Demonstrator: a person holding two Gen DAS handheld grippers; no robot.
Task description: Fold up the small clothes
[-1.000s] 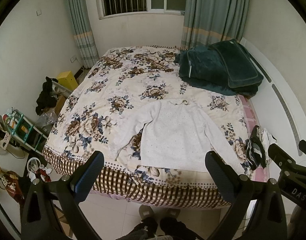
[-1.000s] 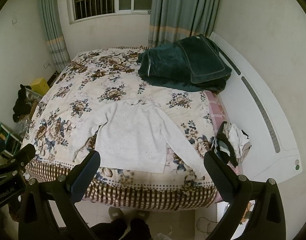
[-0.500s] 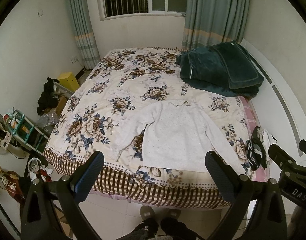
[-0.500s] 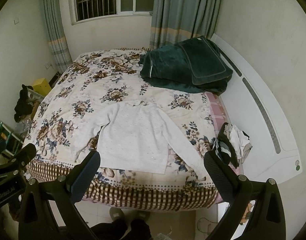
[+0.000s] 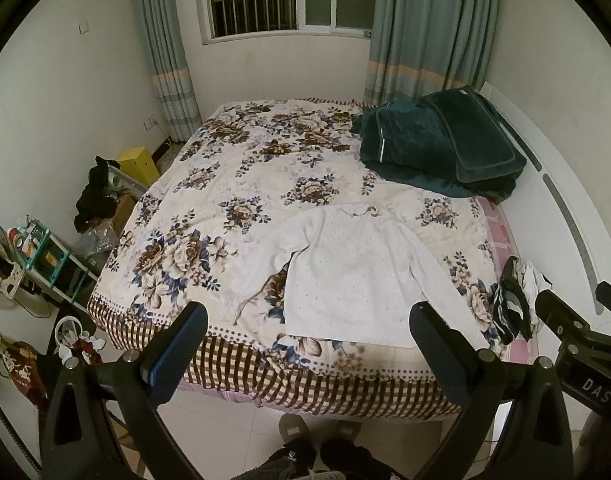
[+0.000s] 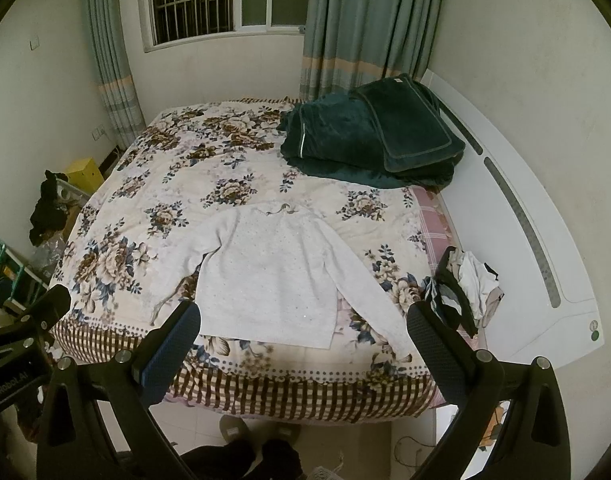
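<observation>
A white long-sleeved sweater [image 5: 353, 276] [image 6: 273, 276] lies flat and unfolded on the bed, ahead of and below both grippers, framed between their spread fingers. Its knit is dotted with small specks. The neckline points away from the grippers, the straight hem toward them, near the bed's edge. Both sleeves spread outward and down at an angle, one toward each side, cuffs nearest the grippers.

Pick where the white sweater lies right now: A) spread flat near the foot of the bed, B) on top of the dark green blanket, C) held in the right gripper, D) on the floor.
A: the white sweater lies flat on the bed, with both sleeves out, and neither gripper touches it.
</observation>
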